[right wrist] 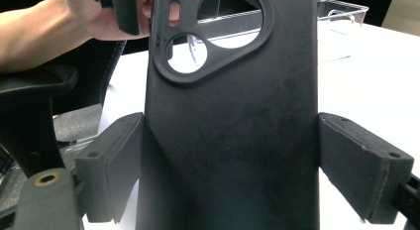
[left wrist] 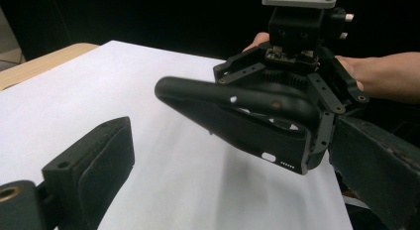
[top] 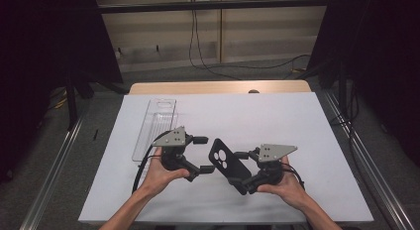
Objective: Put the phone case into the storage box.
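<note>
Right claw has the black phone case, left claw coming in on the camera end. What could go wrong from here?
1. The right claw grips the phone case by its side edges alone, held off the white sheet; a nudge could twist or drop it.
2. The left claw stands open around the case's camera end; closing there may catch the cutouts rather than solid wall and flex the case.
3. Both claws are close together, so a collision seems possible.

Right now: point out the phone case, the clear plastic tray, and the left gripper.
phone case (top: 224,160): high view, back panel beside the camera cutout.
clear plastic tray (top: 159,111): high view, its far end.
left gripper (top: 204,154): high view, midway between its open jaws.
</note>
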